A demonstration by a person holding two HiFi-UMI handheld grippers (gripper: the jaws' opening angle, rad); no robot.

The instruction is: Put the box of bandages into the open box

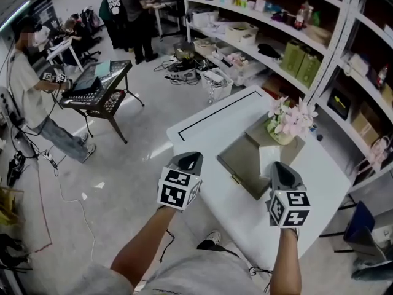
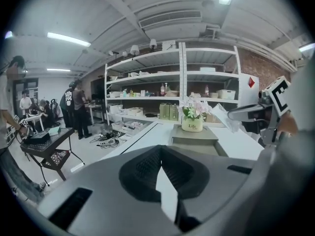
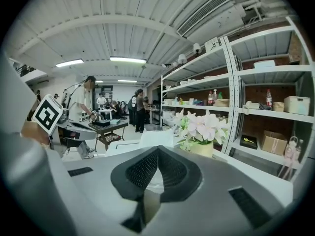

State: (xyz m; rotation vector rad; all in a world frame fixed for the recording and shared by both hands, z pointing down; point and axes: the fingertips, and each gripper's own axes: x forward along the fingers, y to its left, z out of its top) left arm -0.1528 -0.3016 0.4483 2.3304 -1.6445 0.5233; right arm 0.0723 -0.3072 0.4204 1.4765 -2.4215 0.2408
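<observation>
A grey open box (image 1: 244, 163) lies on the white table (image 1: 209, 117), its lid leaning back toward a flower pot (image 1: 287, 123). My right gripper (image 1: 277, 168) is shut on the white box of bandages (image 1: 268, 158), which it holds above the open box's right edge. In the right gripper view the bandage box (image 3: 157, 137) sticks out past the gripper (image 3: 157, 149). The left gripper view shows that white box (image 2: 228, 118) above the open box (image 2: 197, 144). My left gripper (image 1: 190, 160) hovers by the table's near-left edge, its jaws together (image 2: 160, 149) and holding nothing.
Shelving (image 1: 288, 35) with many items runs along the table's far side. A black stand with equipment (image 1: 98, 91) is on the floor to the left, with people (image 1: 37, 97) near it. Cables and bins (image 1: 202, 72) lie on the floor beyond the table.
</observation>
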